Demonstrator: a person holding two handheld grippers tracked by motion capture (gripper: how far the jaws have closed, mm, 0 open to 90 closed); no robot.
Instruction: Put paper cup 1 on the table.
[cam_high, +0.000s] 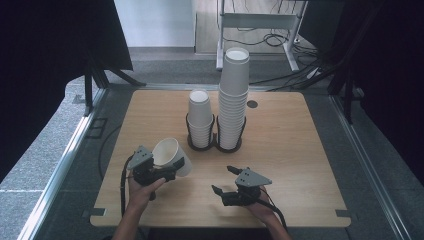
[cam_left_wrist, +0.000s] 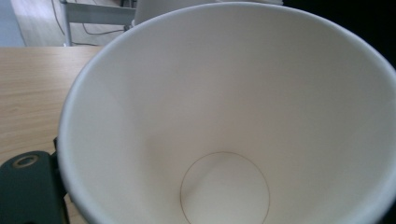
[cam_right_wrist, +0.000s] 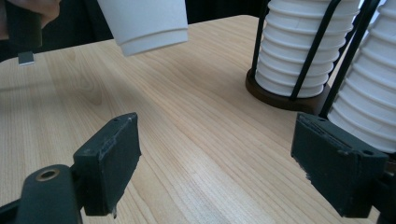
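Tilting toward the near left of the table (cam_high: 300, 150), a white paper cup (cam_high: 170, 152) was clamped by the left gripper (cam_high: 165, 167); the right gripper (cam_high: 226, 180) was held empty, jaws wide apart, near the two cup stacks (cam_high: 231, 100).

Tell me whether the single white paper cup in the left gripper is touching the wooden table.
Apart. The right gripper view shows the white paper cup raised, with bare wooden table beneath it.
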